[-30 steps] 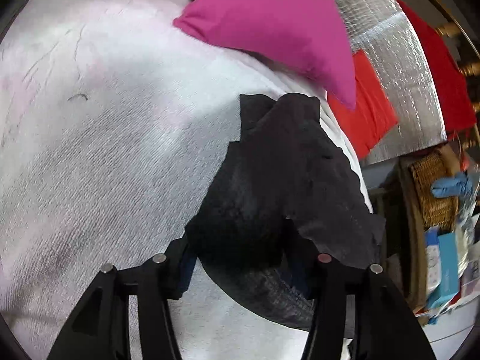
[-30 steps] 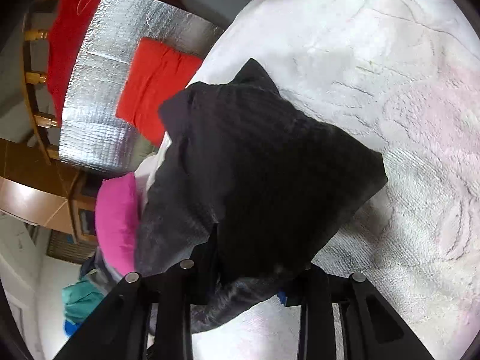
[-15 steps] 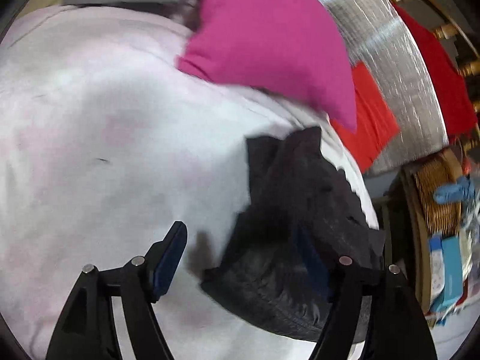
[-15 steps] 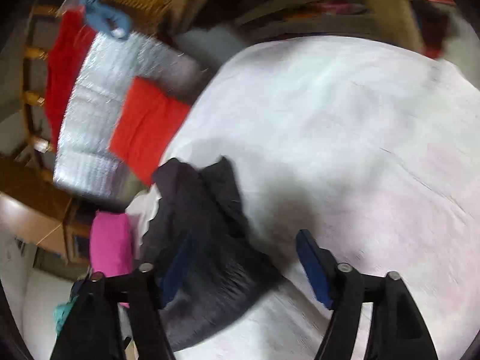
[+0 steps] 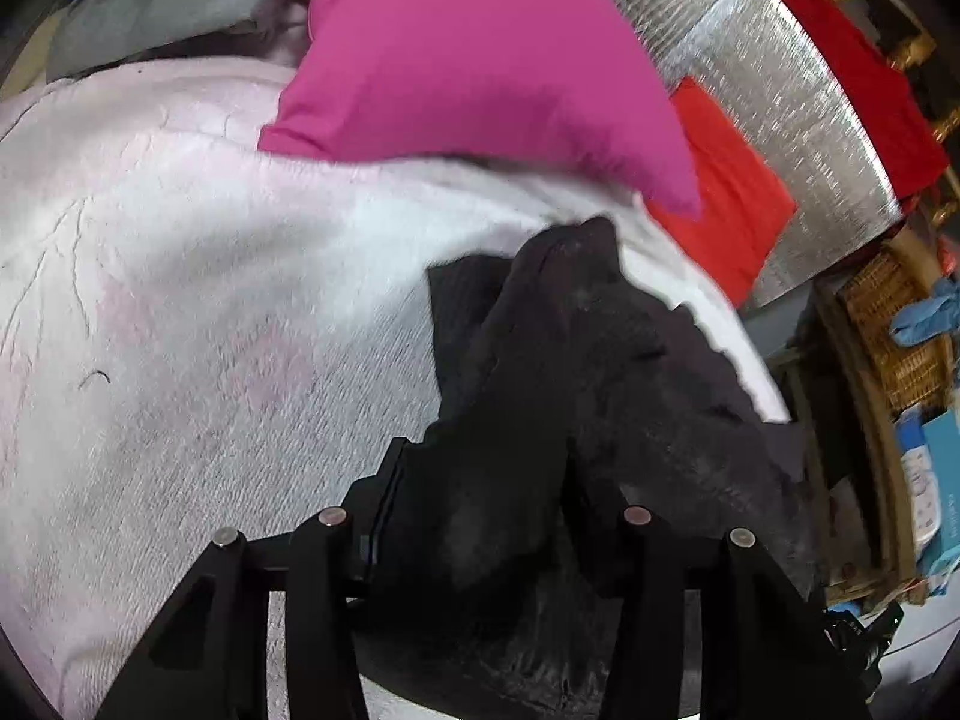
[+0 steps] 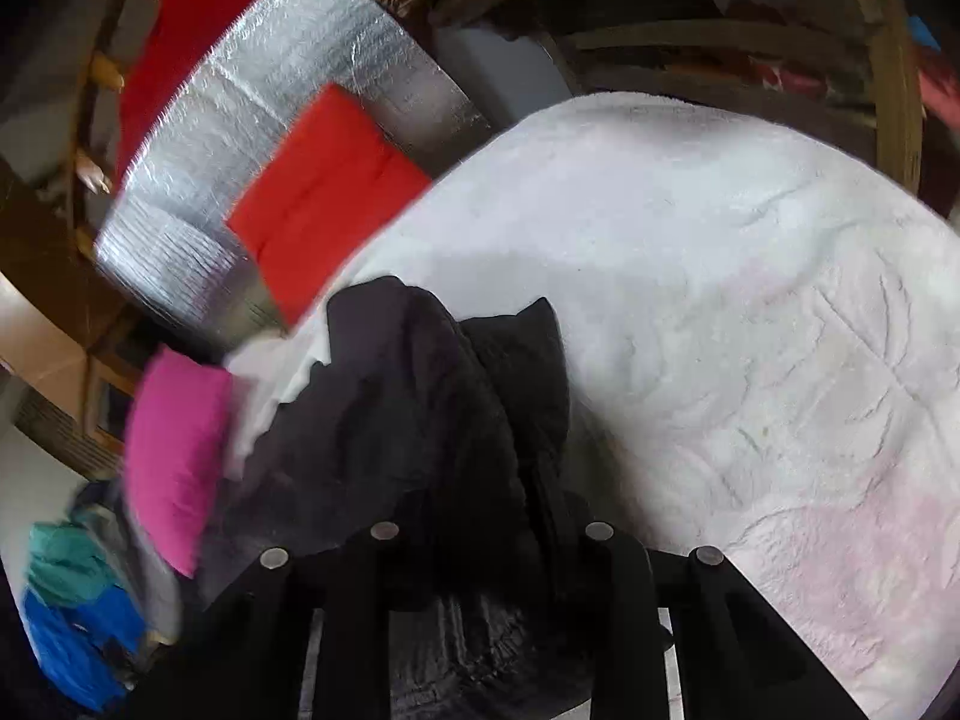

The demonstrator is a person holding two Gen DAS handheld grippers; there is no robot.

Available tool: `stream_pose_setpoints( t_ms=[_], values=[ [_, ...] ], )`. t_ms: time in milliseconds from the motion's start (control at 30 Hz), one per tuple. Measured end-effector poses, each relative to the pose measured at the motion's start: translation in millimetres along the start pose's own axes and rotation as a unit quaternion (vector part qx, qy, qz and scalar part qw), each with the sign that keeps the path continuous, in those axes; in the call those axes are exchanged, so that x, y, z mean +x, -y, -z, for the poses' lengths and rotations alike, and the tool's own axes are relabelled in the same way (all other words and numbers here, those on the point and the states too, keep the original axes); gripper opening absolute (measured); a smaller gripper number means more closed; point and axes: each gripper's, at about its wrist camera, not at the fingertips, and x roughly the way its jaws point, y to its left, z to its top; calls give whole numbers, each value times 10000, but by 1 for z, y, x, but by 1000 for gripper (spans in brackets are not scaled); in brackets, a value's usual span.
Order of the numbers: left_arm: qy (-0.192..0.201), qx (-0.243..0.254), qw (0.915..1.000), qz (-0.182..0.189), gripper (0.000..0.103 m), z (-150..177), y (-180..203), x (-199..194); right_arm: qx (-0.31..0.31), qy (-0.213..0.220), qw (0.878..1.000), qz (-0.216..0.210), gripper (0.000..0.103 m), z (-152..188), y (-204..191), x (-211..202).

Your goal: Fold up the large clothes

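Left wrist view: both tongs (image 5: pixel 480 498) (image 6: pixel 486 516) have just closed onto the soft, limp black garment (image 5: pixel 588 372); I'd grip its edges.

White-pink textured bedspread (image 5: pixel 198 312) covers the bed. Lying on it: a black garment (image 5: pixel 570 372), bunched, at about 4 o'clock in the left wrist view; a magenta pillow (image 5: pixel 480 60) at 12 o'clock, its lower edge resting on the spread.
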Motion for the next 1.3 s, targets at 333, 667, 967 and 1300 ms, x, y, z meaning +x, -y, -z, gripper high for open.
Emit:
stream_pose_setpoints(
  t_ms=[333,667,967,1300],
  values=[
    [297,371,9968,-638,57,4,14,-23,770,53,9965,-320,65,-10,12,-21],
    [1302,2169,9623,-1000,73,44,80,-77,-150,534,9897,-1318,66,14,-49,-70],
    [714,2321,9663,-849,74,77,91,-63,-906,214,9849,-1460,69,53,-98,-55],
    [317,2659,9506,-1567,79,94,95,-20,-496,-740,9932,-755,52,62,-68,-5]
  ],
)
